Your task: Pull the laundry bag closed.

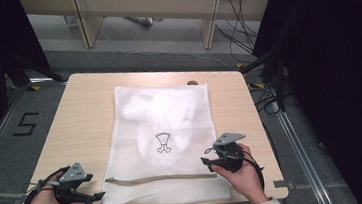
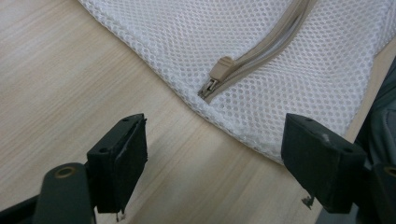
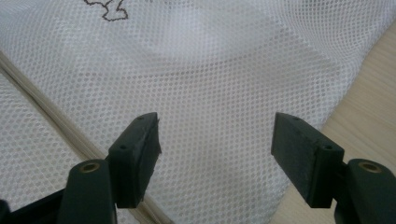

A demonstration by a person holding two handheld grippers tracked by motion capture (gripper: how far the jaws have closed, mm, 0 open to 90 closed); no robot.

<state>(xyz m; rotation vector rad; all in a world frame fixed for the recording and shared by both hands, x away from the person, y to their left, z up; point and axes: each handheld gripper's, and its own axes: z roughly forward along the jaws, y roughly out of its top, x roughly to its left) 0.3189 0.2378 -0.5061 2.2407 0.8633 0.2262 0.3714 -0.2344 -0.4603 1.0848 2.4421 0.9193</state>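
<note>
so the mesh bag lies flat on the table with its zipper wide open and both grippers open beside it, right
Not quite: the zipper is closed, with its pull at the end of the track near the bag's corner, as the left gripper view shows. The rest stands: the bag lies flat on the table, and the left gripper and right gripper are both open beside it.

The table (image 1: 80, 116) lies bare on both sides of the mesh bag (image 1: 164, 133), with wide strips of wood where a hand could slide in. The bag covers the middle, flat but for a white bundle (image 1: 163, 116) inside. Both grippers, left (image 1: 95, 196) and right (image 1: 205, 160), sit at its near corners, jaws apart and nothing between them. Only a small dark spot (image 1: 192, 83) sits by the far edge.
</note>
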